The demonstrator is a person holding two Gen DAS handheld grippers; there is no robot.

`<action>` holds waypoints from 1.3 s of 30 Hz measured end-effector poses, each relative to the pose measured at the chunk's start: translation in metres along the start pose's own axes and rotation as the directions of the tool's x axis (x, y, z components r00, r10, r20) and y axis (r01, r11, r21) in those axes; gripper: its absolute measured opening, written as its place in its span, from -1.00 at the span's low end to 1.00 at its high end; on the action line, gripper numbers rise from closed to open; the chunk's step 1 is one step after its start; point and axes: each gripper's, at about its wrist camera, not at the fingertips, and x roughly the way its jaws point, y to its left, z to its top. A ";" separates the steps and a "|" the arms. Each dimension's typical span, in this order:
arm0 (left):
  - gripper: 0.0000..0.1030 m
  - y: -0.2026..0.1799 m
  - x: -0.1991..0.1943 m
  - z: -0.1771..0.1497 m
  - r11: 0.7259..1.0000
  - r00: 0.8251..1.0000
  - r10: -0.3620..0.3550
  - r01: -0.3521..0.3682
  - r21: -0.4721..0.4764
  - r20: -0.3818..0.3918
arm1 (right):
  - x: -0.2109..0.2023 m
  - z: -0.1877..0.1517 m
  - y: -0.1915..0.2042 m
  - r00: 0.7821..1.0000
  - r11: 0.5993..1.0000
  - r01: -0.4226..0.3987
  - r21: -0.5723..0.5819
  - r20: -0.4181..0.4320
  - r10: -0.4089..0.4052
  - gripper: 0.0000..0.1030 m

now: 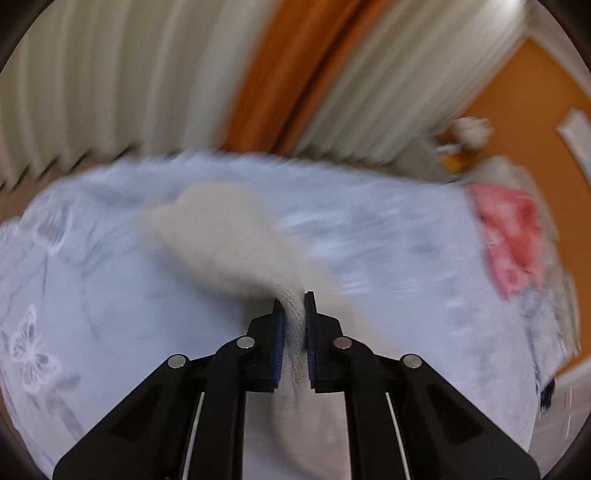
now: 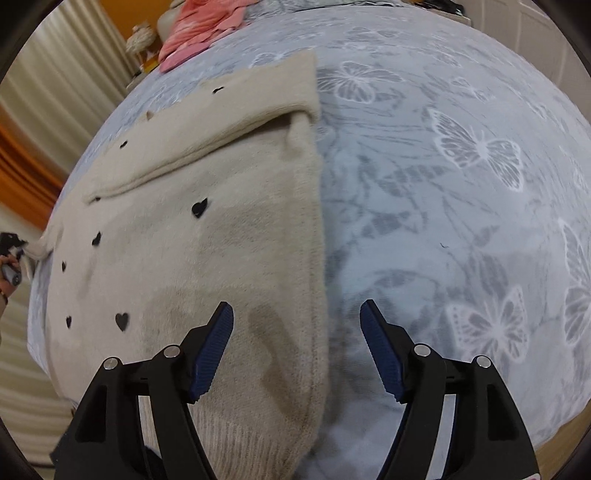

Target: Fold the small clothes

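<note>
We see a small cream knit sweater point(image 2: 192, 258) with black hearts lying flat on a bed, one sleeve folded across its chest. It looks soft, light and floppy, so we judge it will sag wherever it is lifted; the ribbed hem and cuffs seem the firmest places to grip. Our left hand-held gripper point(image 1: 294, 302) is clamped on a bunched piece of the knit, probably a sleeve end, though that view is blurred. Our right hand-held gripper point(image 2: 296, 314) hangs with fingers spread wide above the sweater's straight side edge, holding nothing. The butterfly-print bedspread point(image 2: 461, 206) lies around it. A pink garment point(image 2: 199, 29) sits well apart; nothing blocks the fold.
</note>
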 end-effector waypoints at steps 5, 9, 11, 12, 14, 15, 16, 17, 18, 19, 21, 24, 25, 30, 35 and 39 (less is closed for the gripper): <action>-0.82 -0.137 -0.089 -0.063 0.892 0.947 -0.319 0.310 0.331 -0.026 | -0.001 0.000 0.001 1.000 1.000 -0.027 0.008 0.008 0.027 0.34; -0.67 -0.222 -0.126 -0.184 0.714 0.857 -0.448 0.515 0.474 -0.256 | -0.006 -0.001 -0.001 0.998 0.998 -0.052 0.019 0.031 0.052 0.34; -0.17 -0.240 -0.121 -0.253 0.689 0.834 -0.412 0.548 0.474 -0.366 | -0.009 0.000 -0.005 0.997 0.997 -0.070 0.039 0.039 0.068 0.35; 0.07 -0.242 -0.116 -0.288 0.698 0.831 -0.373 0.545 0.465 -0.414 | -0.010 0.000 -0.007 0.996 0.996 -0.076 0.049 0.042 0.074 0.35; 0.09 -0.234 -0.110 -0.332 0.718 0.807 -0.338 0.554 0.421 -0.485 | -0.013 0.001 -0.015 0.994 0.992 -0.097 0.082 0.053 0.093 0.35; 0.13 -0.226 -0.109 -0.346 0.727 0.787 -0.334 0.565 0.390 -0.518 | -0.014 0.002 -0.019 0.993 0.989 -0.107 0.099 0.064 0.101 0.35; 0.18 -0.209 -0.109 -0.357 0.749 0.765 -0.335 0.571 0.337 -0.550 | -0.016 0.003 -0.022 0.992 0.987 -0.112 0.112 0.074 0.105 0.35; 0.31 -0.200 -0.109 -0.359 0.762 0.757 -0.340 0.569 0.308 -0.558 | -0.018 0.006 -0.022 0.991 0.987 -0.113 0.116 0.082 0.104 0.36; 0.37 -0.189 -0.108 -0.353 0.782 0.762 -0.346 0.557 0.281 -0.548 | -0.019 0.009 -0.020 0.990 0.987 -0.118 0.111 0.089 0.108 0.36; 0.39 -0.178 -0.104 -0.346 0.793 0.769 -0.350 0.547 0.266 -0.535 | -0.019 0.016 -0.014 0.987 0.986 -0.132 0.097 0.100 0.123 0.36; 0.55 -0.156 -0.098 -0.313 0.823 0.798 -0.361 0.516 0.238 -0.483 | -0.014 0.037 0.004 0.978 0.980 -0.189 0.066 0.104 0.181 0.42; 0.61 -0.131 -0.089 -0.270 0.871 0.847 -0.345 0.449 0.198 -0.405 | 0.012 0.093 0.060 0.965 0.968 -0.252 0.008 0.076 0.251 0.44; 0.61 -0.122 -0.083 -0.251 0.897 0.867 -0.325 0.409 0.169 -0.377 | 0.019 0.108 0.079 0.968 0.971 -0.239 -0.020 0.071 0.239 0.44; 0.61 -0.102 -0.046 -0.206 0.957 0.921 -0.224 0.270 0.106 -0.320 | 0.060 0.172 0.224 0.975 0.941 -0.172 -0.293 0.084 0.205 0.49; 0.53 -0.088 -0.006 -0.199 0.973 0.897 -0.227 0.227 -0.047 -0.380 | 0.133 0.185 0.325 0.999 0.840 0.049 -0.541 0.026 -0.041 0.46; 0.32 -0.088 0.001 -0.195 0.980 0.913 -0.193 0.199 -0.020 -0.360 | 0.131 0.203 0.288 0.999 0.922 -0.045 -0.385 -0.004 0.047 -0.80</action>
